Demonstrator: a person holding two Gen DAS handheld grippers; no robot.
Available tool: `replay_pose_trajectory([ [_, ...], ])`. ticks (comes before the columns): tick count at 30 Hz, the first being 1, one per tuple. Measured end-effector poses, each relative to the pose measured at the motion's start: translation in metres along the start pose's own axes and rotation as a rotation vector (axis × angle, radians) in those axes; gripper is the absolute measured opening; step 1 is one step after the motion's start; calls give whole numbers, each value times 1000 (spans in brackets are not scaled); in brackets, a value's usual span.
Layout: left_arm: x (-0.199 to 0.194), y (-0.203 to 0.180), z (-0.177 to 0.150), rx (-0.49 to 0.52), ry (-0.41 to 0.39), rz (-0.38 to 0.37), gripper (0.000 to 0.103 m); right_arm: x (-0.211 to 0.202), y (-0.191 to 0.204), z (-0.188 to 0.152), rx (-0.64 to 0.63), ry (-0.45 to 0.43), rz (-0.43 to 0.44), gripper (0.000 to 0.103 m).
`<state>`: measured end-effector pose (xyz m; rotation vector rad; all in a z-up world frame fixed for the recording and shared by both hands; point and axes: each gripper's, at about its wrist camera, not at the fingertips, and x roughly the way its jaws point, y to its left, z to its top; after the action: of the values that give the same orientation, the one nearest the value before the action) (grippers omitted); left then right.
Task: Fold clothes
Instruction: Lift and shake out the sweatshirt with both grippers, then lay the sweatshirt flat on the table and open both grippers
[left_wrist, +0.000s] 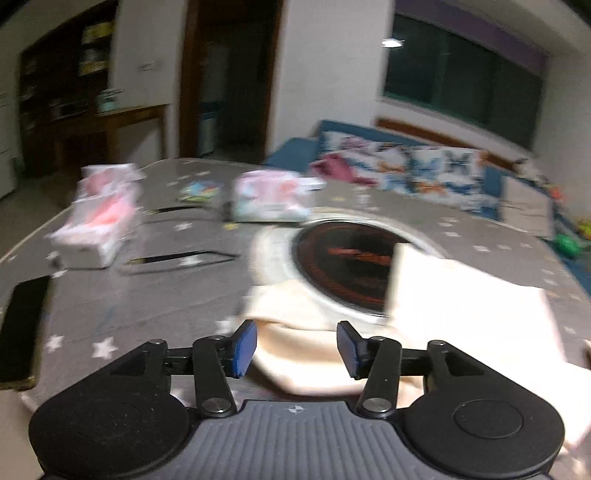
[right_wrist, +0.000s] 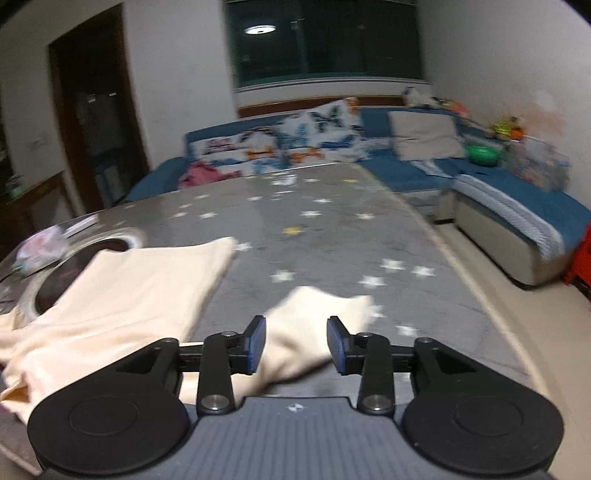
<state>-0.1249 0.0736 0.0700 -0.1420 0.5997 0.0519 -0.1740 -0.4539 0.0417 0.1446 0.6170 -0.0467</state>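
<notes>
Your left gripper (left_wrist: 296, 349) and right gripper (right_wrist: 296, 345) both had their fingers apart, cloth between but unclamped. The cream garment (right_wrist: 125, 291) lay on the counter (right_wrist: 332, 236), partly over a round plate (left_wrist: 347, 266). Soft, light, floppy; best pinched at corners.

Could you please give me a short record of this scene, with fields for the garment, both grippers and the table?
garment: cream garment, partly folded, lying on the table, one corner over a round inset
left gripper: open, cloth between the pads, not pinched
right gripper: open over a loose cream flap
table: grey cover with stars
other items: phone, tissue packs
</notes>
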Motion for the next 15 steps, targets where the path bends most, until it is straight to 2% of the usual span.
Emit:
replay_pose_trajectory([
  [2,-7,-15,-5,52,5,-90,53,6,15,0,-33,13,46,46],
  [5,-10,-46,-21,181,21,-215,55,15,38,-1,-89,40,105,49],
  [9,-2,-80,-42,311,78,-303,55,19,63,-7,-147,73,179,53],
  [12,1,-93,-50,361,81,-311,55,16,80,-10,-198,84,226,55],
  [14,3,-97,-54,391,78,-298,48,15,90,-13,-232,90,256,57],
  [15,6,-97,-55,397,88,-299,34,14,94,-13,-249,93,269,58],
])
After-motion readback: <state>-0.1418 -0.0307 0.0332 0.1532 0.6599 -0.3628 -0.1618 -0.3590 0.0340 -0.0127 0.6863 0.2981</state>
